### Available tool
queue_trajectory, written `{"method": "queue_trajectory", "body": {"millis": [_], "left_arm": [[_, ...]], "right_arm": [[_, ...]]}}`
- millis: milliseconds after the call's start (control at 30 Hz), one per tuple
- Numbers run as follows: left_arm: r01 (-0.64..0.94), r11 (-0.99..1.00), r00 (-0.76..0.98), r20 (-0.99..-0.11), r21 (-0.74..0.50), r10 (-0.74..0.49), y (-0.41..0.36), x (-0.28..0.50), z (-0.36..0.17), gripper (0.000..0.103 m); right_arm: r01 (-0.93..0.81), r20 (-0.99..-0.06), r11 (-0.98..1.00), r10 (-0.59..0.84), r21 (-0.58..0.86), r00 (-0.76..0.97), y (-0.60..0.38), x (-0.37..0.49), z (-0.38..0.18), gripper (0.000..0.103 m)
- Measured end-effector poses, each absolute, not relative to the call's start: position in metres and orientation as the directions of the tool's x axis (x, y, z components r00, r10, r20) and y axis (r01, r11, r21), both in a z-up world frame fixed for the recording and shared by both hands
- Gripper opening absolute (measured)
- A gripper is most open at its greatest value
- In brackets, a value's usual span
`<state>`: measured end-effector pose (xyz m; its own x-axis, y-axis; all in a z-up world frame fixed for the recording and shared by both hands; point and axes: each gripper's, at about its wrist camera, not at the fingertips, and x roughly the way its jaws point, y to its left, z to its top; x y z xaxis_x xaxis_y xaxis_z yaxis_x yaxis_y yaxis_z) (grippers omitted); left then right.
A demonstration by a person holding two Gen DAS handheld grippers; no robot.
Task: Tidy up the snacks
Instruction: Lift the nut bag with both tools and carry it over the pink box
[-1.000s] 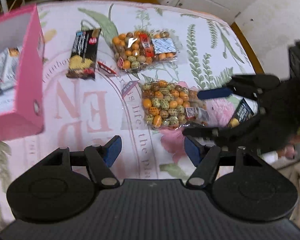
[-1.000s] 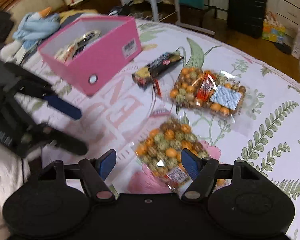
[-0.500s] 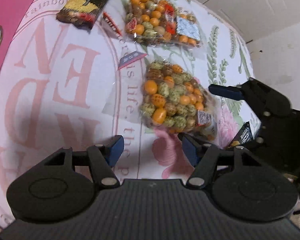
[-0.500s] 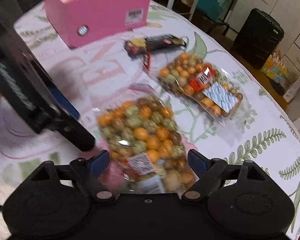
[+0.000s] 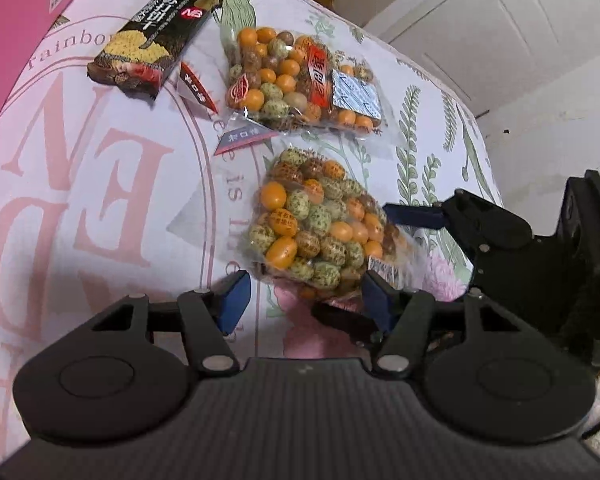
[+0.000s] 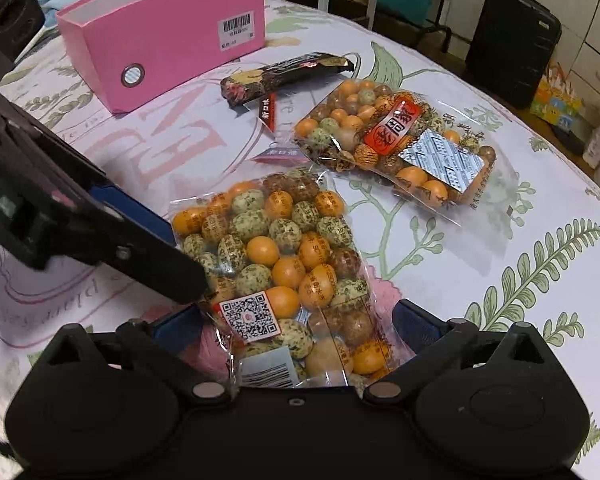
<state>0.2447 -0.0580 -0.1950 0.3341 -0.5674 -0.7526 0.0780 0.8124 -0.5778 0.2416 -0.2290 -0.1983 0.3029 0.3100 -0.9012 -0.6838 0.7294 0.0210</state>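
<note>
- My right claw (image 6: 296, 320) is spread wide with the near end of the closer candy bag (image 6: 284, 264) lying between its blue pads (image 6: 414, 322); nothing is pinched yet.
- My left claw (image 5: 304, 298) is also apart, hovering at the same bag's (image 5: 320, 226) other side, one finger almost touching the film.
- Both bags, the farther candy bag (image 6: 396, 148) and the dark cracker packet (image 6: 284, 76) lie on the cloth-covered counter (image 6: 500, 248); the pink box (image 6: 168, 36) stands beyond them, well apart from the bag I am reaching for.
- The bag is thin, glossy, crinkled film packed with loose round coated balls, orange and speckled green. I judge it will be slippery and lumpy.
- Risk: if I close on the bulging middle, the balls could roll aside and the bag could squirt out, or some might crack.
- Risk: my two claws are crowded together; closing both could knock them into each other or tear the film.
- Risk: a grip at one end only would likely leave the bag sagging on the way to the box.
</note>
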Motion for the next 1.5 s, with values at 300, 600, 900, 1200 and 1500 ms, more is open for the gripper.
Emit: {"method": "queue_trajectory", "body": {"millis": [300, 600, 900, 1200, 1500], "left_arm": [[0.044, 0.847, 0.381, -0.775, -0.530, -0.505, -0.049, 0.244, -0.196, 0.058], [-0.002, 0.831, 0.270, -0.800, -0.557, -0.535, -0.049, 0.236, -0.197, 0.057], [0.040, 0.851, 0.299, -0.806, -0.524, -0.510, -0.050, 0.229, -0.187, 0.057], [0.130, 0.886, 0.339, -0.819, -0.446, -0.462, -0.050, 0.202, -0.156, 0.056], [0.136, 0.894, 0.344, -0.826, -0.426, -0.446, -0.036, 0.170, -0.141, 0.056]], "right_arm": [[-0.610, -0.916, 0.763, 0.373, 0.214, 0.145, -0.213, 0.235, -0.187, 0.101], [-0.608, -0.948, 0.794, 0.198, 0.006, 0.249, -0.179, 0.216, -0.196, 0.090], [-0.482, -0.950, 0.874, 0.196, 0.058, 0.241, -0.175, 0.215, -0.192, 0.087], [-0.409, -0.930, 0.904, 0.251, 0.127, 0.267, -0.176, 0.190, -0.169, 0.087], [-0.430, -0.926, 0.894, 0.262, 0.127, 0.272, -0.162, 0.158, -0.155, 0.087]]}}
